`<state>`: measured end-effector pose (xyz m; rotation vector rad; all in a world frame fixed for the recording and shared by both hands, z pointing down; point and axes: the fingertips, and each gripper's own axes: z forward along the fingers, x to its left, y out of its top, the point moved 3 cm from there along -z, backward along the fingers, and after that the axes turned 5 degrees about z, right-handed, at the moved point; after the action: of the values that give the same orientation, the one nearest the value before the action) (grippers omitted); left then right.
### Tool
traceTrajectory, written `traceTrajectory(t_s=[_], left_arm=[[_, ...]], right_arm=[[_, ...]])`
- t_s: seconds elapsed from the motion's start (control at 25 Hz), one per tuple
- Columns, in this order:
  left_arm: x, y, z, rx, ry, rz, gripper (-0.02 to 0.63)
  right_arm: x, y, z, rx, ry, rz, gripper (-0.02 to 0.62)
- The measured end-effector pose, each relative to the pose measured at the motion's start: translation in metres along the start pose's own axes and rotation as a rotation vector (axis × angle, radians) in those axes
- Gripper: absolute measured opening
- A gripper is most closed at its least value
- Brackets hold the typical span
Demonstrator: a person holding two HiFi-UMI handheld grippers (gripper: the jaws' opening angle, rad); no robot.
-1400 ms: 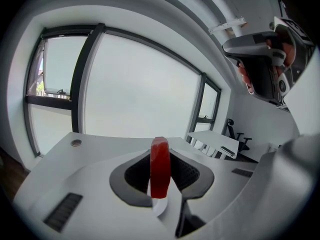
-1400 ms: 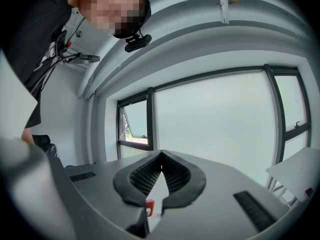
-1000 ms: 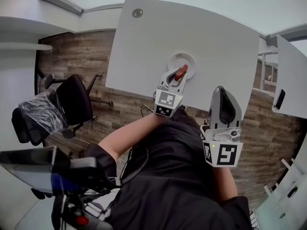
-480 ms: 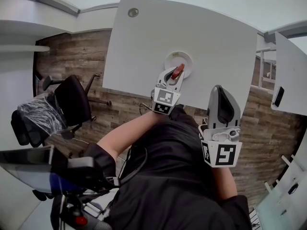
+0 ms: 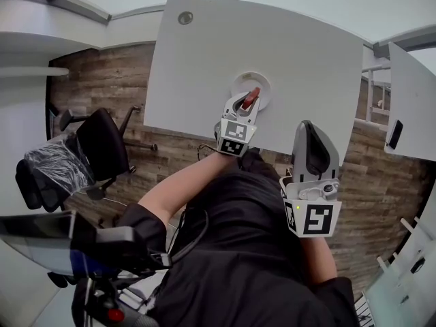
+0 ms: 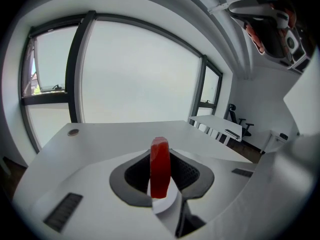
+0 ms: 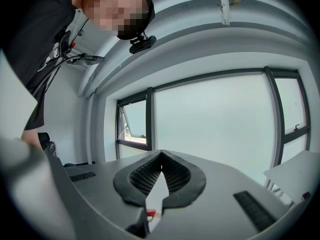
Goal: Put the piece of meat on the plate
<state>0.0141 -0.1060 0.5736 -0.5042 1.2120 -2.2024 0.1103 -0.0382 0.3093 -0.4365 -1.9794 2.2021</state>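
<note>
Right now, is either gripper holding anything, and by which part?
The left gripper pinches the meat by its flat sides, with its far end poking out past the jaw tips. The right gripper is shut and empty.

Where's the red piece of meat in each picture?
Head view: the piece of meat sits mid-picture in the left claw, the plate behind it.
Left gripper view: dead centre, upright between the jaws.
Right gripper view: not in it.
Shared landmark: the round cap in the table, seen in the head and left gripper views.

White desk [image 5: 306,60]; black office chair [image 5: 102,145]; round disc [image 5: 184,18], perhaps cable port.
</note>
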Motion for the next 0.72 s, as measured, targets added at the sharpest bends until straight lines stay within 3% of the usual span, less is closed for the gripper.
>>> traceTrajectory(t_s=[0.72], left_arm=[[0.007,-0.030,0.022,0.081,-0.018,-0.037,0.097]], right_arm=[[-0.002,-0.007,0.007,0.010,-0.012,-0.007,0.005]])
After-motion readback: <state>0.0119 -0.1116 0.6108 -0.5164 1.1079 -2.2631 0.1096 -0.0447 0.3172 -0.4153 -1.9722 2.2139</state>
